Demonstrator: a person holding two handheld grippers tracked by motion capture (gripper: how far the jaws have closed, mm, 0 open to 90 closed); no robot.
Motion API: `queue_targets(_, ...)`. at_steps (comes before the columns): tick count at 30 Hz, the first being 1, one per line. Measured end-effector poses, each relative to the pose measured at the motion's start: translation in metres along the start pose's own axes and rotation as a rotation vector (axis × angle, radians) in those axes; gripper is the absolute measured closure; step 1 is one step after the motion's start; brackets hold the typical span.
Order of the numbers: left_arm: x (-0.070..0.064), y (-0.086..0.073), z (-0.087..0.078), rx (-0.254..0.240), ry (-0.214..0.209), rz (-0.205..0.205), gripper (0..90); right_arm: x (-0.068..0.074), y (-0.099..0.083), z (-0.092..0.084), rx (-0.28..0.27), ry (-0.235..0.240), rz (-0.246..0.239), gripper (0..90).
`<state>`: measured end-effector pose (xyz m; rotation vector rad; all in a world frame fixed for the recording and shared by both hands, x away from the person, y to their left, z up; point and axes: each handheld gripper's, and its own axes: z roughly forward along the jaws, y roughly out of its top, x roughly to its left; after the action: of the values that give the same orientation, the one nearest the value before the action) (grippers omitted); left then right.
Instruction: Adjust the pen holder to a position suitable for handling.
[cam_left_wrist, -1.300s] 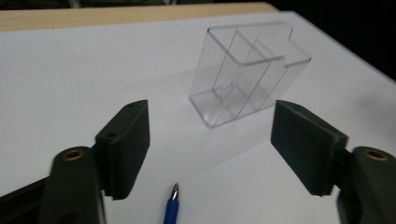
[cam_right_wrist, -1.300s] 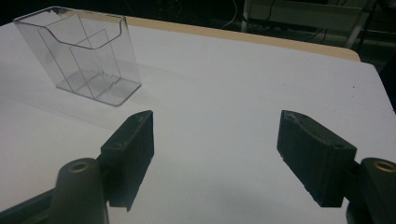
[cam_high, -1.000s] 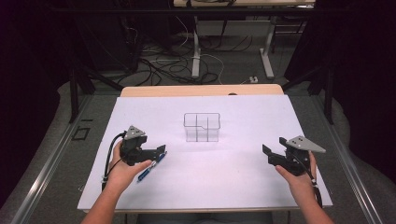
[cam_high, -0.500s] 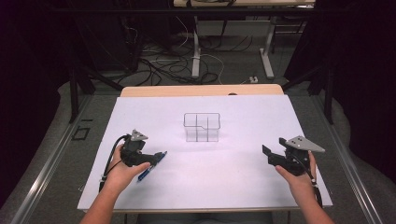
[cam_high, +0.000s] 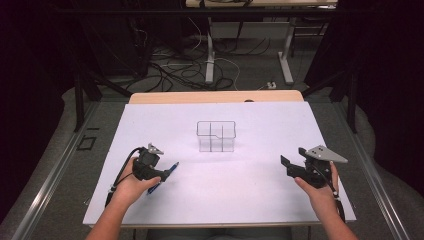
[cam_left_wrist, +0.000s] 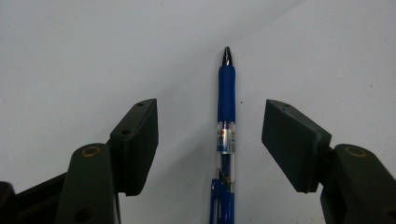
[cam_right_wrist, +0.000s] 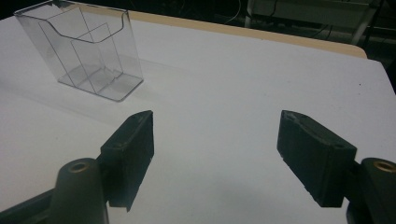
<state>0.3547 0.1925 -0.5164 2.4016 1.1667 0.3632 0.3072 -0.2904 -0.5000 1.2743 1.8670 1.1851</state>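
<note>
A blue pen (cam_left_wrist: 226, 116) lies flat on the white table sheet, its tip pointing away from my left gripper (cam_left_wrist: 212, 112). The jaws stand open on either side of the pen and do not touch it. From above, the left gripper (cam_high: 162, 175) sits at the near left, with the pen (cam_high: 173, 166) poking out past it. A clear plastic organizer (cam_high: 216, 136) with several compartments stands upright mid-table. My right gripper (cam_high: 289, 167) rests at the near right, open and holding nothing. In its own view, the right gripper (cam_right_wrist: 215, 121) faces the organizer (cam_right_wrist: 88, 56), which is far ahead to the left.
The white sheet (cam_high: 260, 120) covers most of the table, and a strip of wooden edge (cam_high: 215, 96) shows at the back. Beyond it are desk legs and loose cables (cam_high: 200, 65) on the floor. Dark curtains flank both sides.
My left gripper has shifted slightly toward the person's side, staying over the pen. The pen, organizer and right gripper have not moved.
</note>
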Motion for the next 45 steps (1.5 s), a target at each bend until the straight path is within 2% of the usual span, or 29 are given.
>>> queue_targets(3,-0.002,0.001,0.003,0.011,-0.001,0.005,40.8,0.000,0.000,0.001,-0.007,0.000,0.001,27.6)
queue_targets(4,-0.002,0.001,0.004,0.014,-0.013,0.001,43.0,0.001,-0.001,0.003,-0.029,-0.006,0.006,27.6)
queue_targets(6,-0.004,0.001,0.007,0.034,-0.028,-0.008,46.6,0.000,-0.001,0.002,-0.010,0.001,0.002,27.5)
queue_targets(9,-0.006,0.001,0.011,0.068,-0.032,-0.005,50.7,0.000,-0.001,0.003,-0.028,-0.008,0.004,27.5)
queue_targets(10,-0.007,0.002,0.012,0.070,-0.034,-0.005,51.9,0.000,-0.001,0.001,-0.007,0.004,0.002,27.5)
queue_targets(17,-0.011,0.002,0.020,0.124,-0.050,0.008,60.5,0.000,-0.001,0.002,-0.005,0.006,0.001,26.7)
queue_targets(26,-0.010,0.002,0.020,0.124,-0.071,0.015,68.3,0.000,0.000,0.002,-0.011,0.000,0.000,20.4)
queue_targets(28,-0.010,0.002,0.020,0.126,-0.078,0.004,69.5,0.000,0.000,0.002,-0.009,0.004,0.000,20.4)
queue_targets(34,-0.007,0.002,0.019,0.134,-0.080,0.016,75.6,0.001,0.000,0.002,-0.005,0.004,-0.005,20.3)
queue_targets(40,-0.007,0.004,0.020,0.140,-0.083,0.025,78.6,0.000,0.000,0.001,-0.012,0.000,-0.003,19.5)
queue_targets(45,-0.006,0.004,0.020,0.147,-0.093,0.012,79.4,0.000,0.000,0.001,-0.007,0.001,-0.008,19.5)
